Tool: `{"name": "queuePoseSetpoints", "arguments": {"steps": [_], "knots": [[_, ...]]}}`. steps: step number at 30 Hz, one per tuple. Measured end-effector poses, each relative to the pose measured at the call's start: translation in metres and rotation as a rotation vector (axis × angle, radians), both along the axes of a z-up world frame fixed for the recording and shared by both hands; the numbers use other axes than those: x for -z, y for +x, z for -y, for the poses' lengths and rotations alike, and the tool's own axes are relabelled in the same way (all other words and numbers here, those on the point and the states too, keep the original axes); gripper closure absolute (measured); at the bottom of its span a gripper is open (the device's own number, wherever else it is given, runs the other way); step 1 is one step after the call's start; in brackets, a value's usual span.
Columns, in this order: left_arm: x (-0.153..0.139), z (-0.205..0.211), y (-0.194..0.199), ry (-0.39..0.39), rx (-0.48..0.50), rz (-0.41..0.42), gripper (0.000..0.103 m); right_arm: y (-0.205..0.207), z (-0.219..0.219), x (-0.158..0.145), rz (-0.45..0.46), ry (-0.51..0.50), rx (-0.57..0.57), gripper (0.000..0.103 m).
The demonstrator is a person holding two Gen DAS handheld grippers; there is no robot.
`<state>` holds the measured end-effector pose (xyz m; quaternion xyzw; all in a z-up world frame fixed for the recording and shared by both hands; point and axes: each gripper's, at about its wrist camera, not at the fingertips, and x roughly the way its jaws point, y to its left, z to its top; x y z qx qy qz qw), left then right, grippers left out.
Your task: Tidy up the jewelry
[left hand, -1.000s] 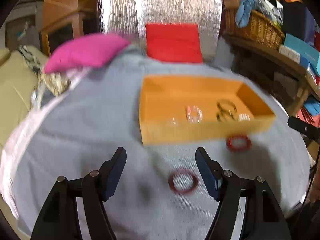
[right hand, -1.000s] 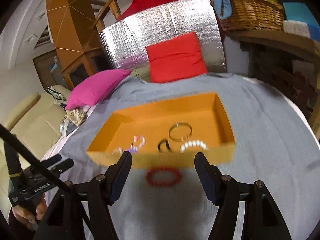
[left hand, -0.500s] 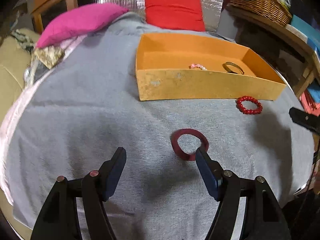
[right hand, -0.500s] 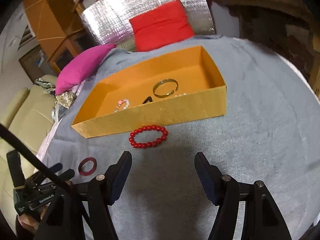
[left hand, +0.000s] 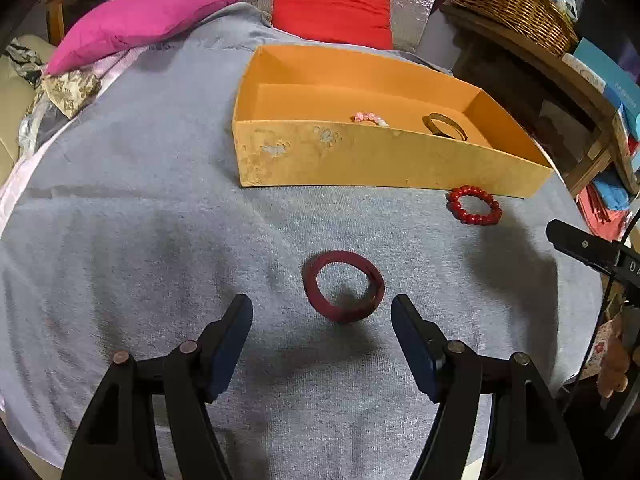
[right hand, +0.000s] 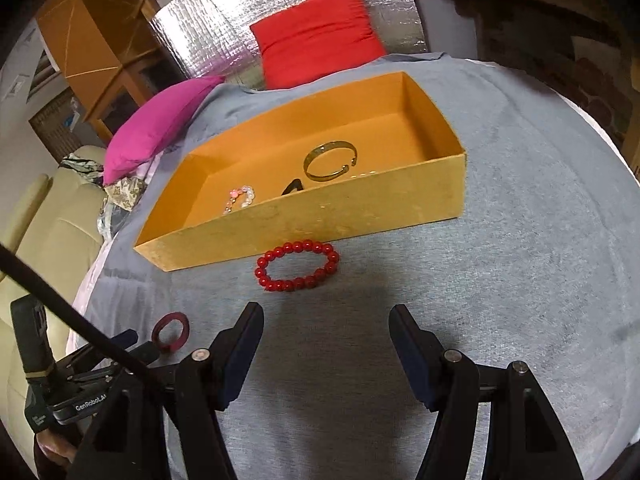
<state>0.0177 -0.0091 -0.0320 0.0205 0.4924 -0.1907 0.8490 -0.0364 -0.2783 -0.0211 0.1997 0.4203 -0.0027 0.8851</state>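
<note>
Currently, item by item:

Left gripper (left hand: 322,314): you hold it above the grey cloth (left hand: 160,240) that covers the worktop, angled down. Fingers (left hand: 230,336) stand wide apart and grip nothing. The maroon ring (left hand: 343,286) lies flat on the cloth just ahead of the tips, a little toward the right finger, touching neither.

Right gripper (right hand: 326,320): also angled down, fingers (right hand: 240,344) wide apart and empty. The red bead bracelet (right hand: 297,266) lies ahead of the tips, just beside the front wall of the box (right hand: 360,208); whether it touches the wall I cannot tell.

Box: orange, open-topped, on the cloth. Inside, a gold bangle (right hand: 330,160), a pink bead bracelet (right hand: 240,198), and a dark piece mostly hidden behind the front wall.

Step in hand: by my reading, the approach to pick-up. Two pieces are left outside the box, one before each gripper, neither yet grasped.

Next move, left: bring the tips down so the fingers straddle one side of the ring's band, or the whole ring, then close. The ring lies flat, so the tips will likely need to press into the soft cloth to get under its edge.

Next move, right: reach forward to the bracelet. Its far side is close to the wall, so take the near side. Beads may roll or slip; close squarely.

Then: lift each piece over the front wall and let go inside.
</note>
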Motion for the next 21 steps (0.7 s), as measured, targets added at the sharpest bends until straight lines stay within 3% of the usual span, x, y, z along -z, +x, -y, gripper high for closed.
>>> {"name": "queuePoseSetpoints", "arguments": {"steps": [13,16,18,21], "knots": [[0.007,0.008,-0.001,0.015,0.017,-0.03,0.031,0.004,-0.005,0.003,-0.007,-0.027,-0.008,0.034],[0.007,0.013,-0.001,0.016,0.019,-0.014,0.031,0.01,-0.009,0.006,-0.013,-0.054,-0.018,0.041],[0.006,0.016,-0.001,0.023,0.019,0.004,0.031,0.018,-0.009,0.01,-0.02,-0.063,-0.022,0.051],[0.008,0.02,0.001,0.027,0.025,0.013,0.031,0.028,-0.01,0.014,-0.024,-0.083,-0.013,0.056]]}}
